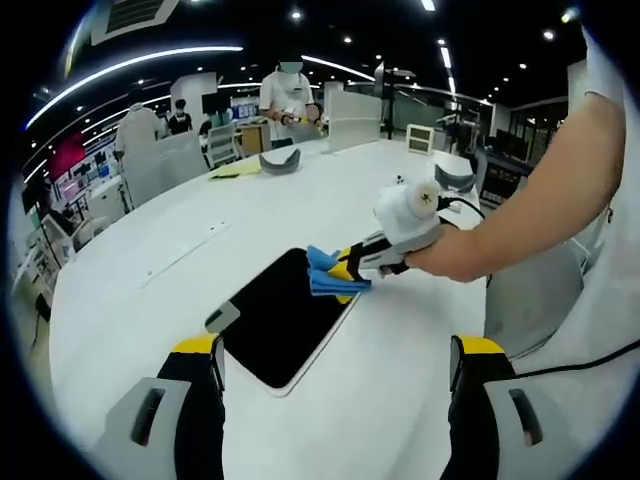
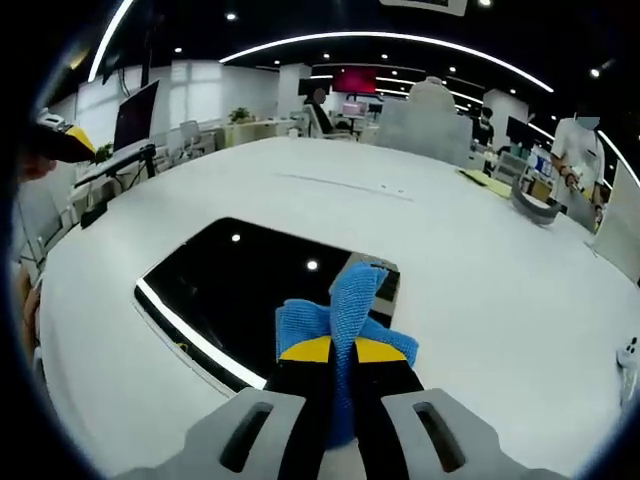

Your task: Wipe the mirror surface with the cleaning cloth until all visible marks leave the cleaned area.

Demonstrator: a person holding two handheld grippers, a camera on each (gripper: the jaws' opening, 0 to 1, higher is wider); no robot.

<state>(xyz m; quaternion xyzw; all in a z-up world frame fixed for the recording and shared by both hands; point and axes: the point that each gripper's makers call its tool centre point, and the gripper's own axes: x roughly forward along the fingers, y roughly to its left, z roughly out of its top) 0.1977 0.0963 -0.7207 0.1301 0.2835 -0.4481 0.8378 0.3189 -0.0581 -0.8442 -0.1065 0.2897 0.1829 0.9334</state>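
Surroundings: wide white table [image 1: 150,310], smooth and rounded; a flat cable-slot strip [image 1: 180,255] beyond the mirror; a curved grey object [image 1: 279,162] and yellow sheet [image 1: 237,170] near the far edge; a standing person [image 1: 288,95] behind.

Mirror [image 1: 285,315] — flat dark rectangular panel, thin pale rim, glossy (ceiling lights reflected in the right gripper view), lying on the table, nothing blocking it.

Cleaning cloth [image 2: 345,310] — blue, knitted texture, bunched, resting on the mirror's edge.

Right gripper [image 2: 343,352] — jaws closed upon the cloth.

Left gripper [image 1: 335,365] — jaws wide apart, empty, above the table.
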